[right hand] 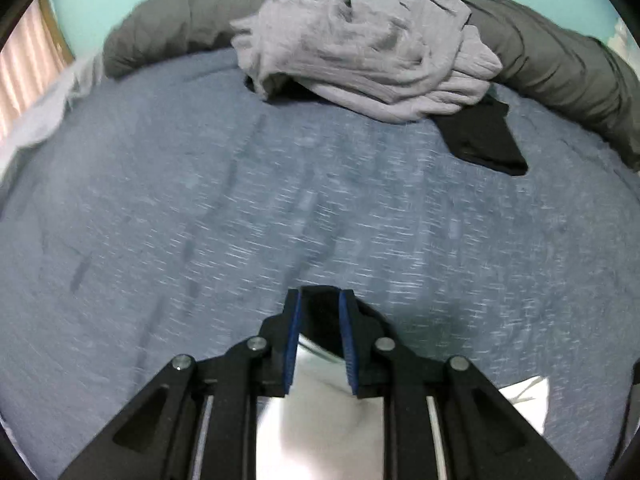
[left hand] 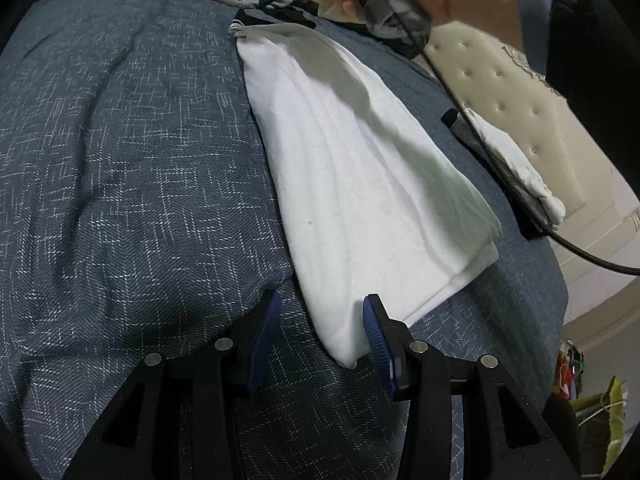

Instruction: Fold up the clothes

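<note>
Your left tool (left hand: 318, 332) gapes wide, empty, at the near corner of the white garment (left hand: 360, 184), folded long on the bed (left hand: 120, 160). Your right tool (right hand: 320, 312) pinches its dark collar end. Likely mid-fold; the grey heap (right hand: 360, 52) waits beyond.

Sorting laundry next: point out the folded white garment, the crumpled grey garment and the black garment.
folded white garment (left hand: 360, 184), left wrist view, middle of its top layer.
crumpled grey garment (right hand: 360, 48), right wrist view, centre of the heap.
black garment (right hand: 484, 140), right wrist view, middle of the flat part.
</note>
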{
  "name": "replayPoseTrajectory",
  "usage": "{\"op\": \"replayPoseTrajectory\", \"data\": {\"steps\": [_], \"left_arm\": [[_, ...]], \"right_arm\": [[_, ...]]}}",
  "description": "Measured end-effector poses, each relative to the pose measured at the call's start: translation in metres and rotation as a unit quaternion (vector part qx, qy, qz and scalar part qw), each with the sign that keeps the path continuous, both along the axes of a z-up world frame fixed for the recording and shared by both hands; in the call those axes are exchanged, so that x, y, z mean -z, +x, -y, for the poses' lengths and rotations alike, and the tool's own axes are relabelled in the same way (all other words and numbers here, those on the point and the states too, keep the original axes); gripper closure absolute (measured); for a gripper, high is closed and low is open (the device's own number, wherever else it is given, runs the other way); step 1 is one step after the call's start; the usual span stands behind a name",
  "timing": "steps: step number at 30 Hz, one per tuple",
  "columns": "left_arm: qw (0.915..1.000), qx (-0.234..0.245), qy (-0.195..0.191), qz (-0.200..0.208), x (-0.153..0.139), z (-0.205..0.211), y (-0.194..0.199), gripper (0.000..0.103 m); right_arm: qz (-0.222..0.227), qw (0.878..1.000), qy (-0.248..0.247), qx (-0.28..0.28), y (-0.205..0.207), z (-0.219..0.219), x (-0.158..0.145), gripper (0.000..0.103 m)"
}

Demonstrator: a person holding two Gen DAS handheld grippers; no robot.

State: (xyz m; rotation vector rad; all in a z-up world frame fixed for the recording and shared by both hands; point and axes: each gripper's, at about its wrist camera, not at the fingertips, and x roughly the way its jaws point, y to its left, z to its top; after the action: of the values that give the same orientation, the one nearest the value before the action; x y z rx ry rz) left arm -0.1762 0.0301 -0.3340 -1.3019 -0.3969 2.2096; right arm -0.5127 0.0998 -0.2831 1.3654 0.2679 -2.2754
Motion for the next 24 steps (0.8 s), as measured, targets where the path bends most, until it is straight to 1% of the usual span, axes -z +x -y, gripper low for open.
{"op": "replayPoseTrajectory", "data": {"steps": [1,2,3,6,10,11,12,13,14,16,20,22,24], "left_arm": [[1.0,0.0,0.0,0.0,0.0,0.0,0.0,0.057],[1.0,0.0,-0.001,0.0,0.0,-0.001,0.0,0.057],[1.0,0.0,-0.001,-0.001,0.0,-0.001,0.0,0.057],[1.0,0.0,-0.001,-0.001,0.0,0.0,0.001,0.057],[1.0,0.0,0.0,-0.001,-0.001,0.003,0.003,0.057],[1.0,0.001,0.001,-0.001,-0.001,0.004,0.004,0.057],[1.0,0.001,0.001,-0.001,-0.001,0.004,0.004,0.057],[1.0,0.001,0.001,-0.001,-0.001,0.005,0.005,0.057],[1.0,0.001,0.002,-0.001,-0.002,0.006,0.005,0.057],[1.0,0.001,0.003,-0.001,-0.002,0.008,0.006,0.057],[1.0,0.001,0.004,-0.002,-0.003,0.01,0.008,0.057],[1.0,0.001,0.004,-0.002,-0.003,0.009,0.007,0.057],[1.0,0.001,0.004,-0.002,-0.003,0.007,0.007,0.057]], "right_arm": [[0.01,1.0,0.008,-0.004,0.001,0.005,0.002,0.072],[0.019,1.0,0.02,-0.007,0.001,0.01,0.005,0.059],[0.027,0.999,0.041,-0.008,0.0,0.015,0.01,0.057],[0.029,0.996,0.082,0.006,-0.003,0.025,0.025,0.057],[0.033,0.994,0.105,0.019,-0.013,0.029,0.04,0.056],[0.034,0.993,0.111,0.023,-0.016,0.03,0.043,0.059],[0.035,0.992,0.118,0.027,-0.019,0.031,0.046,0.065],[0.035,0.992,0.12,0.031,-0.023,0.031,0.048,0.082],[0.034,0.992,0.117,0.036,-0.027,0.031,0.048,0.09],[0.025,0.992,0.116,0.045,-0.035,0.03,0.045,0.094],[0.007,0.992,0.115,0.051,-0.049,0.03,0.035,0.095],[0.011,0.992,0.115,0.048,-0.054,0.032,0.035,0.095],[0.03,0.992,0.118,0.032,-0.053,0.035,0.041,0.095]]}}
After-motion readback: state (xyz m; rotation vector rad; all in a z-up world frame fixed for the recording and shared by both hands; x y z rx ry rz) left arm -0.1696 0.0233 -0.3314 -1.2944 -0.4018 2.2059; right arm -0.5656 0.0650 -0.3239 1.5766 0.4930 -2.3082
